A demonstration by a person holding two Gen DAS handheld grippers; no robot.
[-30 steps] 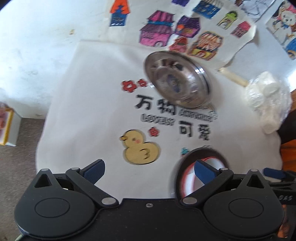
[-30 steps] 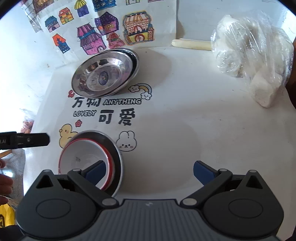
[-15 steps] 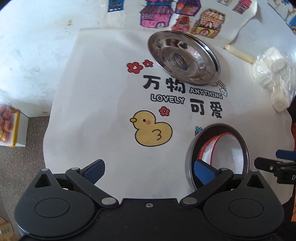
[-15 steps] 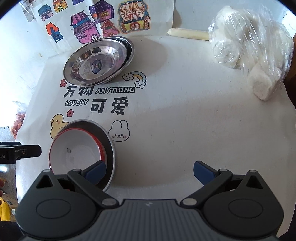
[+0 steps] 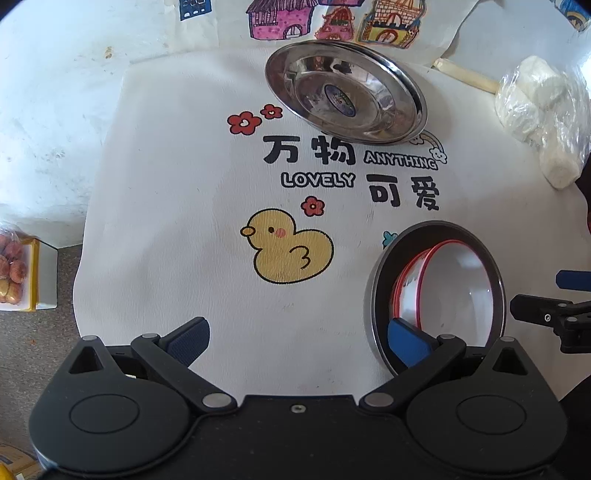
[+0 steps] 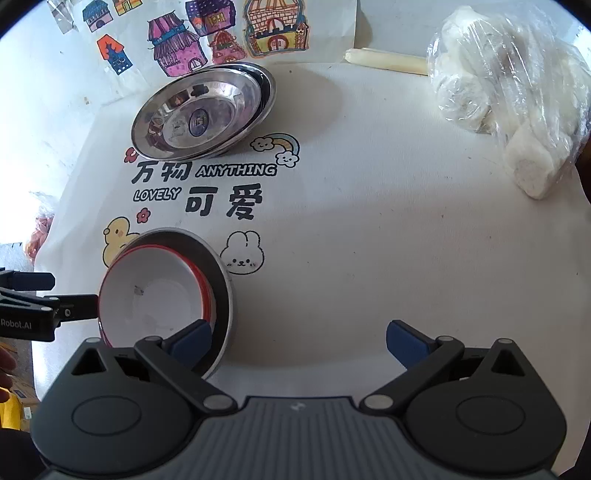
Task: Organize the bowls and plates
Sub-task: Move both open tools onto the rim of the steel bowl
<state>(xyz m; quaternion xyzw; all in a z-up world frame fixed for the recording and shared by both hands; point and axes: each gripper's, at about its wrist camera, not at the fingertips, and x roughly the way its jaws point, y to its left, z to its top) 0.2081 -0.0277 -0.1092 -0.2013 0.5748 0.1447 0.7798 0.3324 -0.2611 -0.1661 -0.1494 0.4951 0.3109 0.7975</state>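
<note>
The left gripper [image 5: 297,332] hung over the white cloth [image 5: 177,192] with its jaws spread wide and nothing between them. Its right finger [image 5: 408,341] sat over the near rim of a grey bowl [image 5: 373,295], which lay just ahead and to the right of that gripper; whether the finger touched the rim could not be told. Nested inside the grey bowl was a white bowl [image 5: 454,288] with a red rim, pushed toward the grey bowl's left side. Farther ahead of the left gripper, and a little to the right, a stack of steel plates [image 5: 345,96] sat on the cloth, close to the coloured house drawings [image 5: 280,18].

The right gripper [image 6: 297,338] was also spread wide and empty. From its view the grey bowl [image 6: 221,280] with the white bowl [image 6: 155,295] in it lay close in at its front left, with its left finger [image 6: 190,341] over the near edge. The steel plates [image 6: 201,110] lay well ahead to its left. A clear bag of white lumps [image 6: 506,85] lay far ahead to its right, well apart from the bowls.
</note>
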